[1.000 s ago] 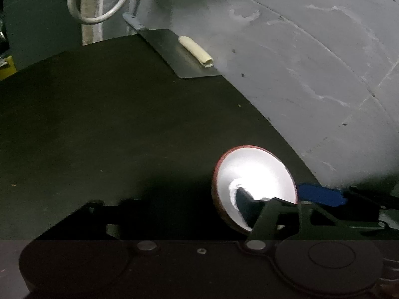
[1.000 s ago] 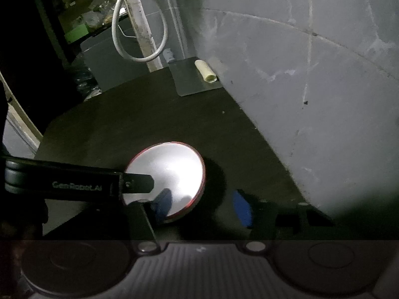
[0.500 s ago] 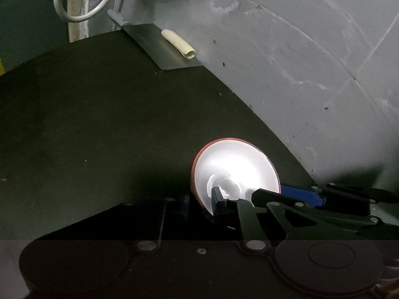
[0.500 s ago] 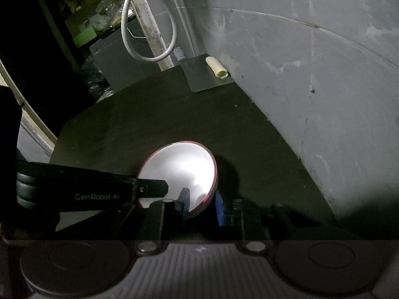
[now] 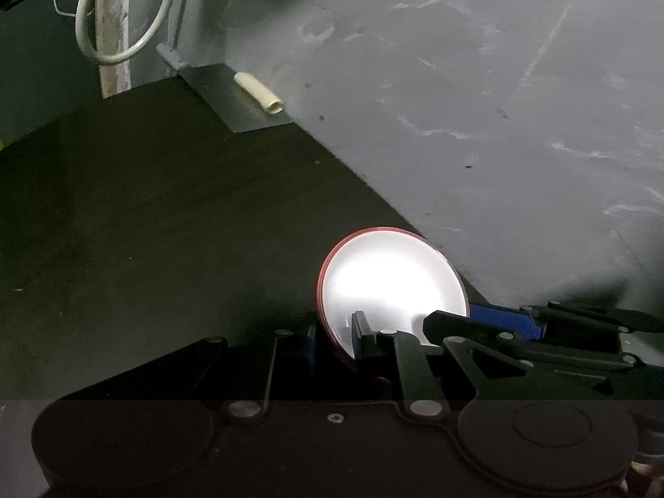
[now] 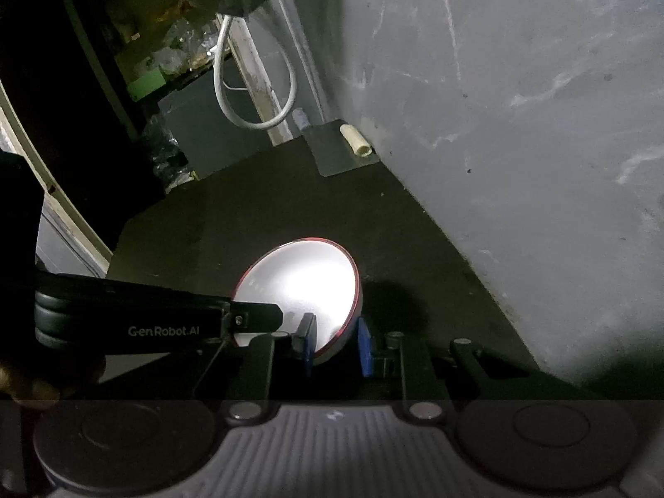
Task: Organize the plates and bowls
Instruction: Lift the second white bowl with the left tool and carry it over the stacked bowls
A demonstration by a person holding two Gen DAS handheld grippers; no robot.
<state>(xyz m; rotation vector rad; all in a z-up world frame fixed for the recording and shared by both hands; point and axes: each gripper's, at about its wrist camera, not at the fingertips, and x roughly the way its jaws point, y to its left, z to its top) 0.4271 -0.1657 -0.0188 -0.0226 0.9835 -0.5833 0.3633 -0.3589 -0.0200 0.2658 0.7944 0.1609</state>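
both tongs are clamped on the one bowl (image 6: 299, 286) – the left tongs (image 5: 334, 342) pinch its near rim with one blue pad inside and one outside, and the right tongs (image 6: 334, 346) do the same on another stretch of the rim, jaws drawn in to the thickness of the wall. the left tongs closed within the last second (the log puts their last closing there, and the bowl wall sits between the pads).

the bowl, white inside with a red edge, tilts up off the dark worktop (image 6: 232, 216), its shadow just behind it, near the grey wall (image 6: 518, 103). i judge the step to be the pick-up of a single bowl with both hands; no stack or other dish shows, so where it belongs i cannot tell. the next move calls for both hands to travel together, keeping the rim level enough that neither grip twists off.

beyond the bowl, at the worktop's far corner, a flat grey sheet (image 6: 338, 149) carries a pale roll (image 6: 355, 139), and a white cable (image 6: 253, 95) loops behind – well apart from the bowl.

readable writing: "GenRobot.AI" on the left tool's side, just left of the bowl.
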